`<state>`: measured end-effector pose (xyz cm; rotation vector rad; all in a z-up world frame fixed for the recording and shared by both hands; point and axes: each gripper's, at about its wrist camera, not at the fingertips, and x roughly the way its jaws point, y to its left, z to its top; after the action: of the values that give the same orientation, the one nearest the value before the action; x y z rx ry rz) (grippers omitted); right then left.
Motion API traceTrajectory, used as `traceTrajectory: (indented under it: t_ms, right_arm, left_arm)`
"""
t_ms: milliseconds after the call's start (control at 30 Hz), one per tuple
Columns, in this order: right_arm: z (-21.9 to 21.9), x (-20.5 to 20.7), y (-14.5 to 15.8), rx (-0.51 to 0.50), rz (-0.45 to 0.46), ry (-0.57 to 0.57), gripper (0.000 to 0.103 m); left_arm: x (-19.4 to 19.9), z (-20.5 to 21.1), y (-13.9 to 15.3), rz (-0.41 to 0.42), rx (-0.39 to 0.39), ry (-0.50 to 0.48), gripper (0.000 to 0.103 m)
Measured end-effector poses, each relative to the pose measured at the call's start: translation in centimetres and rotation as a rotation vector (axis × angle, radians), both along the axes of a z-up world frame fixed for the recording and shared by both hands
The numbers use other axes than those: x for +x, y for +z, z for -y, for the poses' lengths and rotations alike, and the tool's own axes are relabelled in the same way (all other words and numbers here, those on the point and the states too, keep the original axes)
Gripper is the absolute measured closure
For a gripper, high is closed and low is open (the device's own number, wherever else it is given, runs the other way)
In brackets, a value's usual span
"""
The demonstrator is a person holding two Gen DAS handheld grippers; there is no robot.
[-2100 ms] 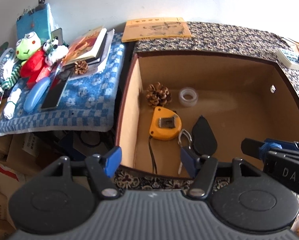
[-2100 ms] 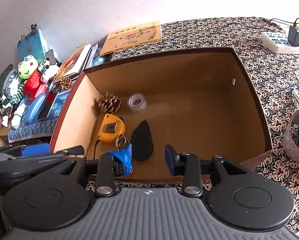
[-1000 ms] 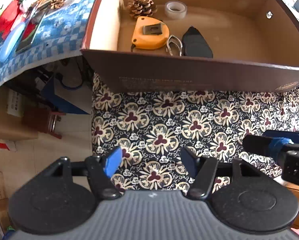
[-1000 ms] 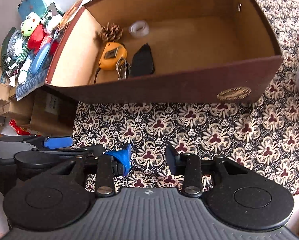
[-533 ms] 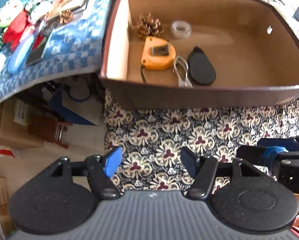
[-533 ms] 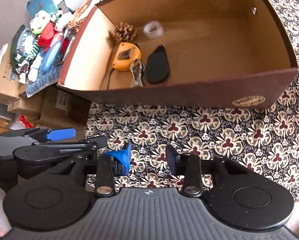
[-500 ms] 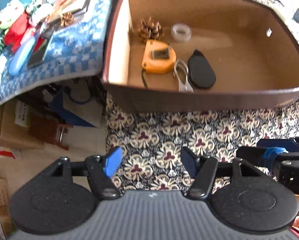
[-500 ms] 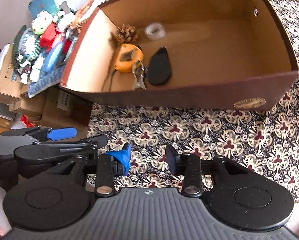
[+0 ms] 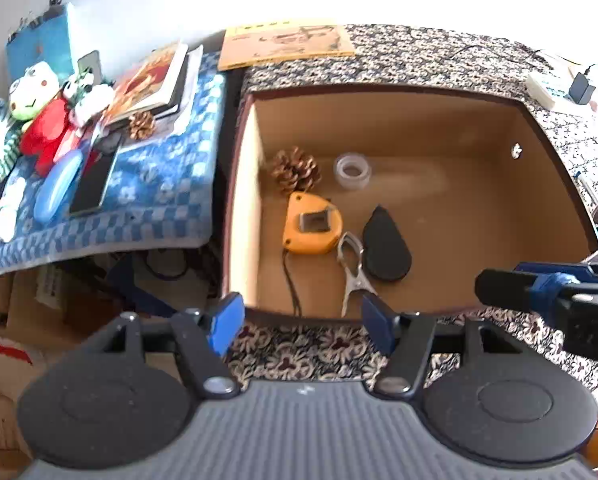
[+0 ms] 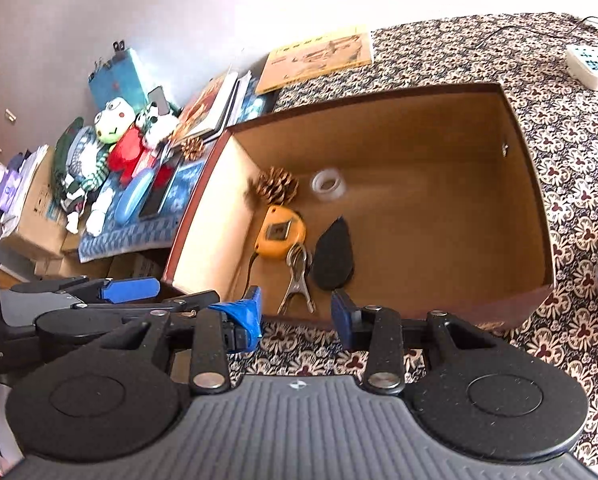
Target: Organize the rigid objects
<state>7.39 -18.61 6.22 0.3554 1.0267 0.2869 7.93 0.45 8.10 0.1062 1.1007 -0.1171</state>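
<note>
Left gripper (image 9: pixel 303 322): jaws wide, nothing between the blue pads, poised over the near rim of the box (image 9: pixel 419 120). Right gripper (image 10: pixel 297 318): jaws apart too, though narrower, empty, also at the near rim, beside the left one.

Inside box, all in the left half of the floor:
- clip (image 9: pixel 353 272), metal, nearest the front wall, lying flat, handles toward the back.
- black pouch (image 9: pixel 385 246), teardrop shape, just right of clip, touching or nearly so; cannot tell which.
- tape measure (image 9: pixel 311 224), orange, just left of clip, dark cord trailing toward the front wall.
- pine cone (image 9: pixel 295 170), behind tape measure, close to the left wall.
- tape roll (image 9: pixel 353 170), clear, right of pine cone, apart from it.

Right half of box floor bare. Small hole in the right wall.

Box on floral cloth (image 9: pixel 439 56). Yellow booklet (image 9: pixel 287 42) flat behind the box, far left corner.

Left of box, a checked blue towel (image 9: pixel 155 200) carrying: plush frog (image 9: pixel 29 94), books (image 9: pixel 151 80), second pine cone (image 9: pixel 141 124), blue case (image 9: pixel 57 190), phone (image 9: pixel 95 184). Cardboard boxes below the towel.

Power strip (image 9: pixel 547 92) with plugged adapter at far right on the cloth.
</note>
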Motion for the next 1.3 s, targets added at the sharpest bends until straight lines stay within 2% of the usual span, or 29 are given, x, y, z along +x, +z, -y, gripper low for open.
traceTrajectory:
  t_ms: [300,500,700,933,1100,1300]
  right_arm:
    - [0.3,0.9,0.2,-0.078,0.100,-0.039,0.082]
    - [0.5,2.0,-0.7,-0.112,0.129,-0.061,0.082]
    - [0.0,2.9,-1.6,-0.191,0.190,-0.057,0.082]
    - [-0.6,4.3,-3.0,-0.205,0.213,-0.051,0.082]
    - [-0.9,5.1,-3.3,-0.225,0.251,-0.039,0.082]
    - [-0.4,6.1,-4.1,-0.207,0.249,-0.055,0.082]
  left_arm:
    - [2.1,1.6,0.1,0.067,0.023,-0.011,0.038]
    - [3.3,2.3,-0.5,0.093,0.047,-0.015,0.038]
    - [4.8,2.4,-1.5,0.101,0.052,-0.006,0.038]
    - [6.4,2.3,-2.9,0.127,0.058,0.007,0.038]
    - [7.5,2.0,-3.7,0.112,0.035,0.017,0.038]
    - [8.4,1.9,-4.6,0.099,0.021,0.027,0.038]
